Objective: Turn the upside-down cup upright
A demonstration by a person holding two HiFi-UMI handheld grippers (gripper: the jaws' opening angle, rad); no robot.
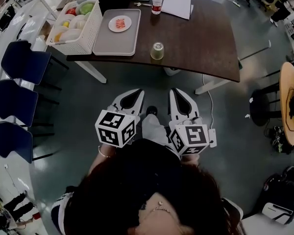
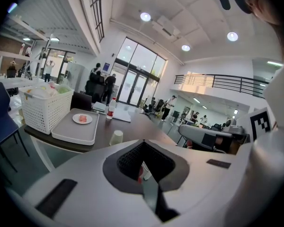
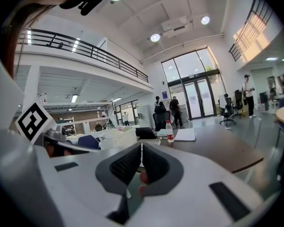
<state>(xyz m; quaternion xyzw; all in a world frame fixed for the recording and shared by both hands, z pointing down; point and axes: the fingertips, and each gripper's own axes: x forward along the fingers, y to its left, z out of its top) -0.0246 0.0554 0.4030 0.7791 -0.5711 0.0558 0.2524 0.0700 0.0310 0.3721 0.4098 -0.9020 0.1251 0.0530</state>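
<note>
The cup [image 1: 157,51] is a pale translucent one standing upside down near the front edge of the dark brown table [image 1: 206,38]; in the left gripper view the cup [image 2: 116,137] shows just beyond the jaws. My left gripper [image 1: 135,92] and right gripper [image 1: 175,91] are side by side over the floor, short of the table and pointing toward it. The left gripper [image 2: 143,143] is shut with nothing in it, and so is the right gripper [image 3: 141,146]. The cup is hidden from the right gripper view.
On the table's left stand a white basket [image 1: 73,21] of fruit and a grey tray [image 1: 112,43] with a small plate [image 1: 120,23]. A bottle [image 1: 157,1] and papers [image 1: 177,4] lie at the back. Blue chairs [image 1: 22,62] line the left; a round table [image 1: 289,102] stands right.
</note>
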